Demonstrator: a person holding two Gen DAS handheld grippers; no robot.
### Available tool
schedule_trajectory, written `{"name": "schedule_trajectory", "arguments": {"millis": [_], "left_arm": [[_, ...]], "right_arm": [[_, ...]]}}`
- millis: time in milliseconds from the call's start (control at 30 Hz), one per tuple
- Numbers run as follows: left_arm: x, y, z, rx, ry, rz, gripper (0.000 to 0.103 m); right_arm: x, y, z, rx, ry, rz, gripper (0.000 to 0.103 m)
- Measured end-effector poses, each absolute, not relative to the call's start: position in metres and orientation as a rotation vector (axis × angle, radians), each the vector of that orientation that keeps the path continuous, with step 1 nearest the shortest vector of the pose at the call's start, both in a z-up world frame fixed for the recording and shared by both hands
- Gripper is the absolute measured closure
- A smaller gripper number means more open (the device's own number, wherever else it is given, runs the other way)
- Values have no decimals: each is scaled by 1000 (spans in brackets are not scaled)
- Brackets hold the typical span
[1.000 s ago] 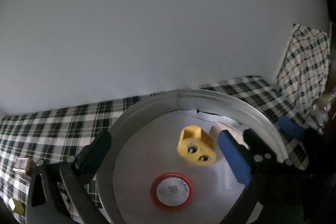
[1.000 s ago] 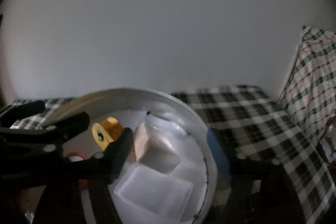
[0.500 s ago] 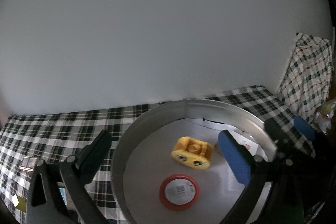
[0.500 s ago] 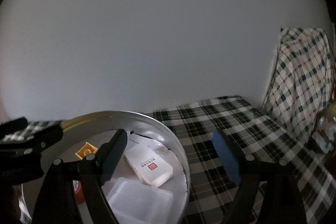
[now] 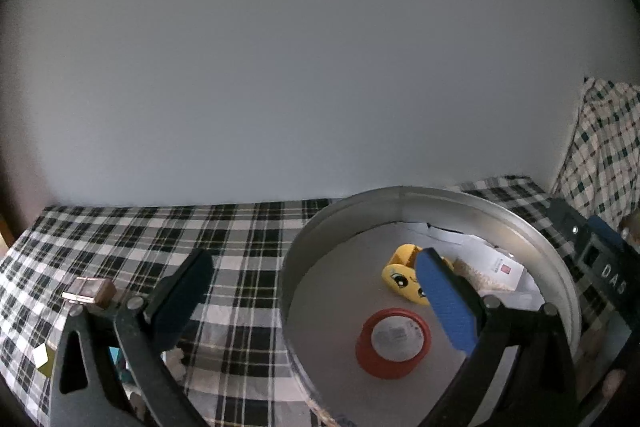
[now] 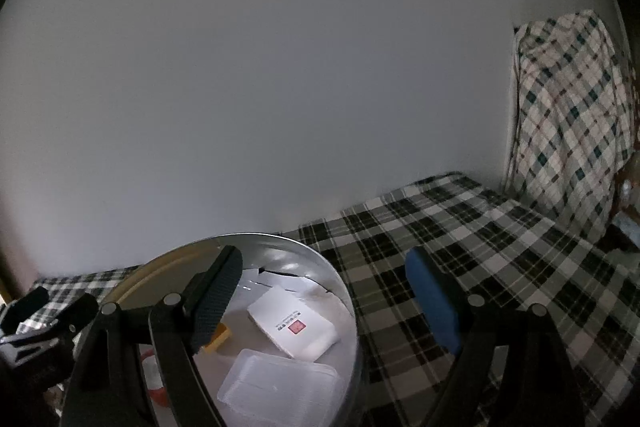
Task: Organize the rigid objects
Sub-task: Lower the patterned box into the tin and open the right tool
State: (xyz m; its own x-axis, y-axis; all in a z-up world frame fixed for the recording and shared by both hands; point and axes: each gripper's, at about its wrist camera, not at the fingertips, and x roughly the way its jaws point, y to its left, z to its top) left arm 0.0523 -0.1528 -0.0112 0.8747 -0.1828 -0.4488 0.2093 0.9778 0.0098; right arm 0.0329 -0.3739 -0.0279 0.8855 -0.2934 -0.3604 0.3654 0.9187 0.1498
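Both claws are released, holding nothing. The left claw (image 5: 312,303) straddles the round tin's (image 5: 320,227) rim; the yellow toy (image 5: 400,273) lies inside. The right claw (image 6: 320,299) straddles the rim too.

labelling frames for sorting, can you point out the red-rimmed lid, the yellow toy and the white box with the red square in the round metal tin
red-rimmed lid (image 5: 394,343), left wrist view, on its grey centre label.
yellow toy (image 5: 402,279), left wrist view, on its face with the drawn eyes.
white box (image 6: 291,327), right wrist view, on its top, beside the red square.

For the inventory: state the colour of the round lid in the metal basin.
Red rim, grey centre: round lid, clearest in left wrist view.
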Motion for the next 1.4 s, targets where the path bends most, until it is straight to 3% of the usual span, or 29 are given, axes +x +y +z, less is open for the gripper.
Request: {"name": "schedule_trajectory", "arguments": {"millis": [533, 1400], "left_arm": [[39, -136, -27, 114, 404, -147, 1], [26, -96, -36, 120, 445, -163, 1]], "right_arm": [[8, -340, -24, 55, 167, -420, 14], [-24, -302, -23, 27, 126, -439, 14]]}}
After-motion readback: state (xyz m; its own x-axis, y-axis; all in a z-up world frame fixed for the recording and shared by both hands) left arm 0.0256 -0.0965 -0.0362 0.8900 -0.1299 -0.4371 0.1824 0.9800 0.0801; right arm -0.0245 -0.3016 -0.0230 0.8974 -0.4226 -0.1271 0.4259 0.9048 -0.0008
